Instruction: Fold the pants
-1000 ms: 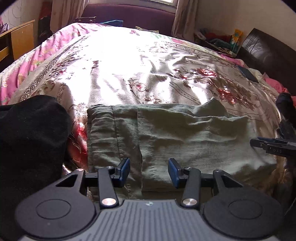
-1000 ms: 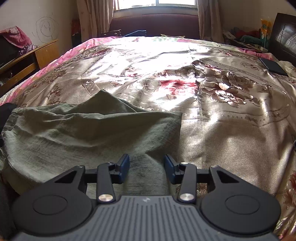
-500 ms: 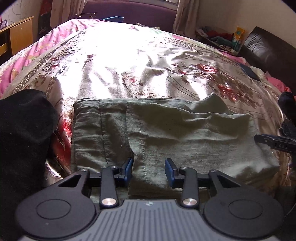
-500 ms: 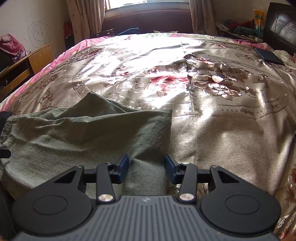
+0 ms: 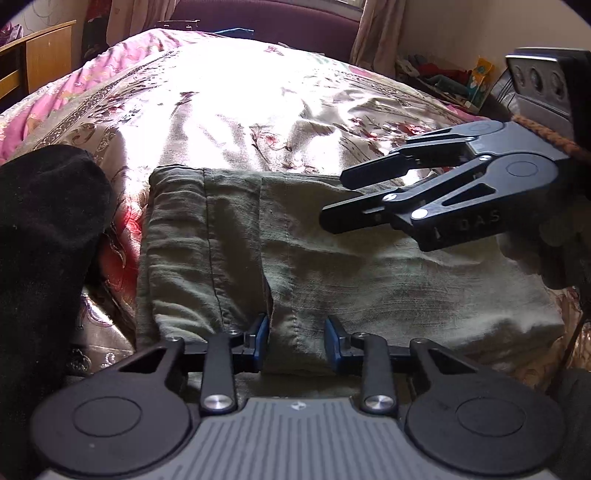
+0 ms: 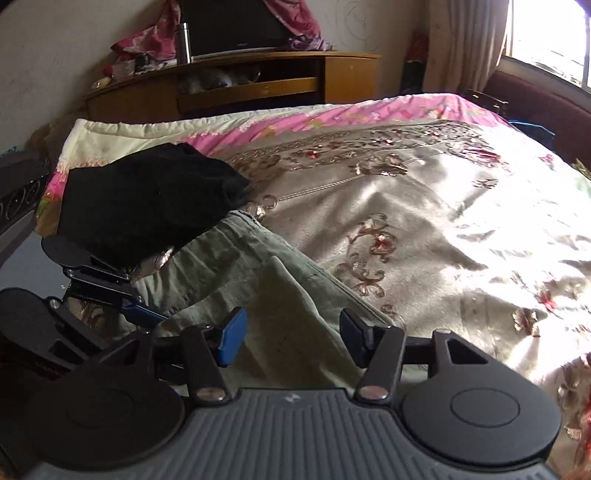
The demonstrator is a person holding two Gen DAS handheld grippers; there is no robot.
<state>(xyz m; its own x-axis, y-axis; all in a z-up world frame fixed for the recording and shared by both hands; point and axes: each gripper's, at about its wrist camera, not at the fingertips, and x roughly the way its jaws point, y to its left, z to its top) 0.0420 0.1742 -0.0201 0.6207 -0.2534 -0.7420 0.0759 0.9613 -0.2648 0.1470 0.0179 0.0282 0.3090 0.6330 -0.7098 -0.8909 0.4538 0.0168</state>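
Olive-green pants (image 5: 369,258) lie folded near the front of the flowered bed cover (image 5: 258,110). My left gripper (image 5: 295,345) sits low at their near edge. Its jaws are closing, with a fold of the cloth standing between the blue pads, which do not clearly pinch it. In the left wrist view my right gripper (image 5: 332,201) reaches in from the right, above the pants' far part. The right wrist view shows its jaws opening (image 6: 291,332) over the pants (image 6: 258,295) with nothing held. The left gripper (image 6: 136,299) shows there at the left.
A black garment (image 5: 48,229) lies bunched just left of the pants, also seen as a black garment (image 6: 147,206) from the right. A wooden cabinet (image 6: 258,85) stands beyond the bed's side. A purple bench (image 5: 277,22) runs under the window.
My right gripper swung left across the pants and rolled, now facing the black garment, and its jaws widened. The left gripper's jaws narrowed around the pants' near edge while it sank a little.
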